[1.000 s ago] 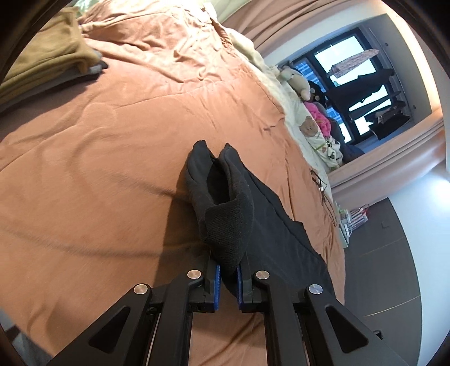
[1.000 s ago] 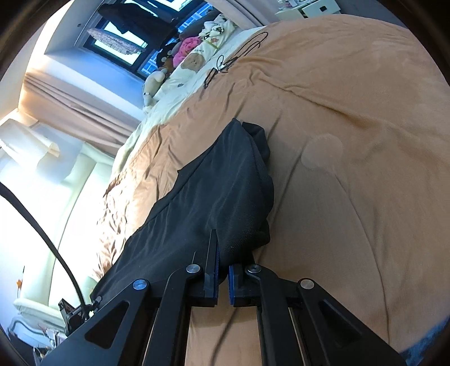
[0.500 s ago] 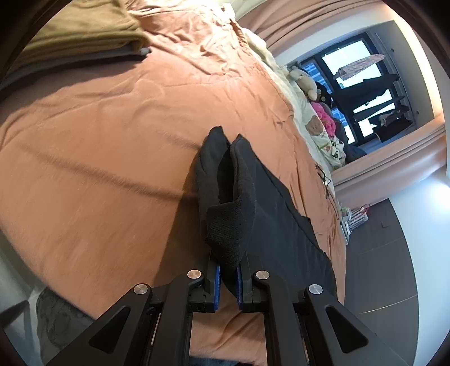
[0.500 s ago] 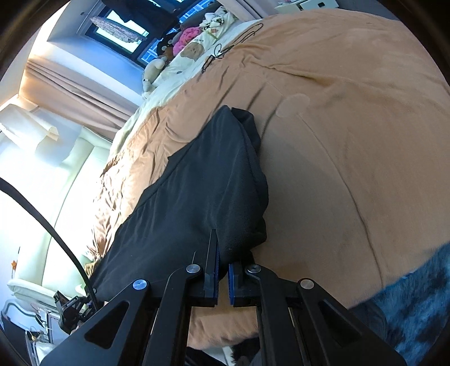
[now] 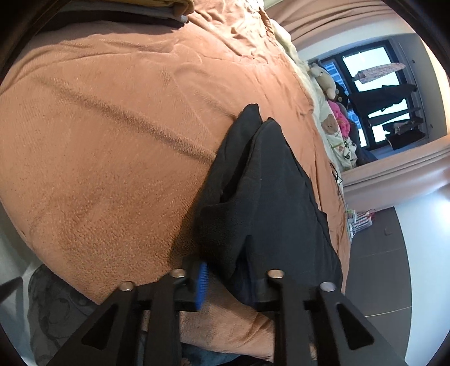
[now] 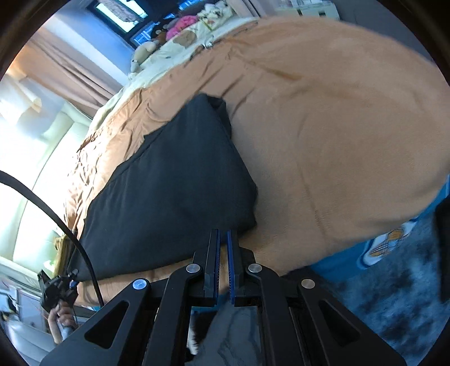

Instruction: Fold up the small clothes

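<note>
The right pad of the left hand-held gripper (image 5: 229,278) is hidden behind the black garment (image 5: 270,197), so contact there cannot be judged. The folded clothes (image 5: 157,8) at the far end of the bed (image 5: 112,140) are cut off by the top edge. In the right wrist view, the far part of the bed blurs, as does the blue rug (image 6: 399,295). The soft toys (image 6: 174,26) by the window are too small to identify.

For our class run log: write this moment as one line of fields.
task: fold small clothes | left tongs: opening, black garment between them | right tongs: shut, empty, off the garment | garment: lying on orange blanket
</note>
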